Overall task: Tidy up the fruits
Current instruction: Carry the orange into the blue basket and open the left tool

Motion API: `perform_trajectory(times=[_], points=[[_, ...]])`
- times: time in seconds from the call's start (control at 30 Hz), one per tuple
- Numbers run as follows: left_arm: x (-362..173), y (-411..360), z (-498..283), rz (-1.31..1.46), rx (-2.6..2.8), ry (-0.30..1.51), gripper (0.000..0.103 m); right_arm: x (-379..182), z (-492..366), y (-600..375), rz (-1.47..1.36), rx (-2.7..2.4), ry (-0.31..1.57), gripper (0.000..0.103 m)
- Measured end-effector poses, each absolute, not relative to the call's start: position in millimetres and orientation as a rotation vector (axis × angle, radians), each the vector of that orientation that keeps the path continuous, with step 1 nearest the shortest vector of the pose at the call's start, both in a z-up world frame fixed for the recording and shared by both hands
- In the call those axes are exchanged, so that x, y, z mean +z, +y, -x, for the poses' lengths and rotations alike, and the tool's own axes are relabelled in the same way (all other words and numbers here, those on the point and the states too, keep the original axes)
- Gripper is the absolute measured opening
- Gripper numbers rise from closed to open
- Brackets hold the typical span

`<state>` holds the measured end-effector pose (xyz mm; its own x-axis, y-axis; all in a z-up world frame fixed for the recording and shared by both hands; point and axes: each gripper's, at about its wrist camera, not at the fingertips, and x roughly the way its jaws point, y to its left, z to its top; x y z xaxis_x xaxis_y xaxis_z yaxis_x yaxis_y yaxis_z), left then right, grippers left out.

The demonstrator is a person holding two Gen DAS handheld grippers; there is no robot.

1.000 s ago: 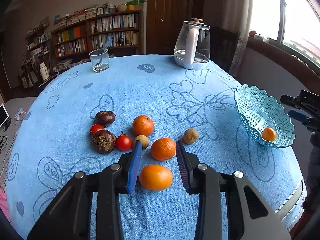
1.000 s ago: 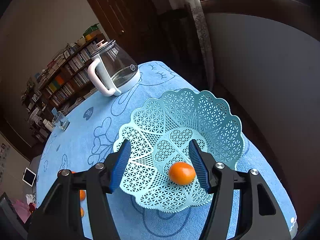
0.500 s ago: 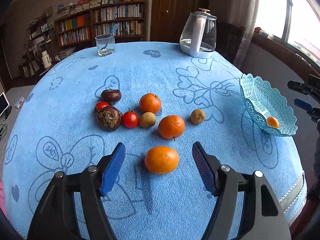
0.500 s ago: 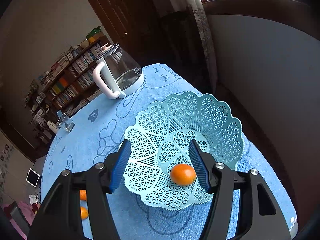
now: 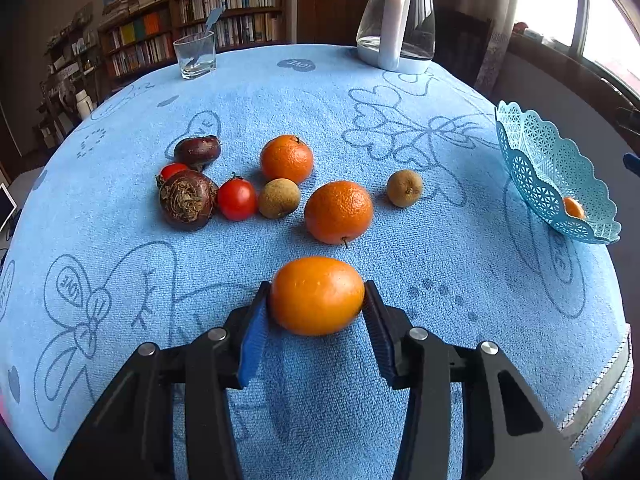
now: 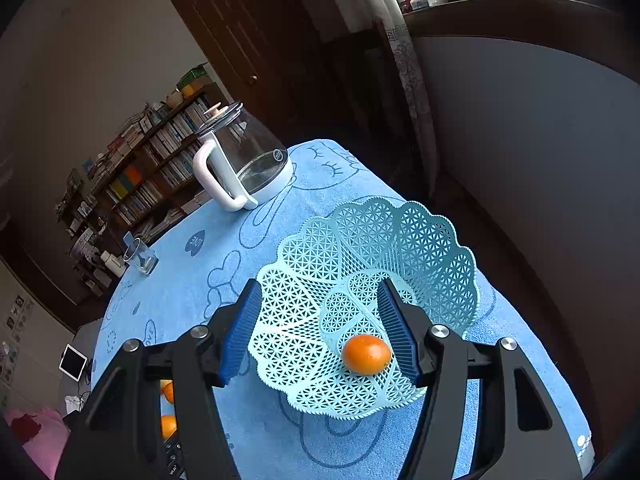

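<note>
Two grippers in view. Left gripper, lower centre of its frame: jaws have just been closing, blue pads now pressed on both sides of the smooth oval orange fruit lying on the blue towel tablecloth. Upper left of that: two round bumpy tangerines, two brown longans, red tomatoes, dark chestnuts. Right gripper: jaws apart, clamping nothing, hanging above the light-blue lattice plastic basket at frame centre, one small orange fruit inside.
</note>
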<state>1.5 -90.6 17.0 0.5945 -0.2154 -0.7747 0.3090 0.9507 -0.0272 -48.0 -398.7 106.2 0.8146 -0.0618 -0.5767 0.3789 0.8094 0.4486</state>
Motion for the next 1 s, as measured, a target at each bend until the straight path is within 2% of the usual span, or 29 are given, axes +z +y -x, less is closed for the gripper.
perform_trajectory(times=[0.17, 0.5, 0.87, 0.9, 0.93, 1.0], points=[[41.0, -116.1, 5.2, -0.146, -0.369, 0.827, 0.046, 107.8, 51.3, -406.6, -0.600, -0.264, 0.568, 0.062], [77.8, -217.9, 11.4, -0.223, -0.590, 0.751, 0.046, 106.0, 59.4, -435.7, -0.664, -0.311, 0.557, 0.062], [69.4, -280.5, -10.5, -0.242, -0.673, 0.783, 0.046, 96.7, 54.1, -448.4, -0.700, -0.320, 0.579, 0.062], [69.0, -281.2, -11.7, -0.238, -0.672, 0.783, 0.050, 96.4, 53.7, -448.5, -0.701, -0.319, 0.580, 0.062], [69.5, -281.1, -12.7, -0.232, -0.671, 0.782, 0.066, 96.2, 53.1, -448.8, -0.702, -0.320, 0.581, 0.062], [73.0, -277.7, -13.1, -0.213, -0.664, 0.758, 0.079, 95.9, 53.2, -450.0, -0.705, -0.323, 0.581, 0.062]])
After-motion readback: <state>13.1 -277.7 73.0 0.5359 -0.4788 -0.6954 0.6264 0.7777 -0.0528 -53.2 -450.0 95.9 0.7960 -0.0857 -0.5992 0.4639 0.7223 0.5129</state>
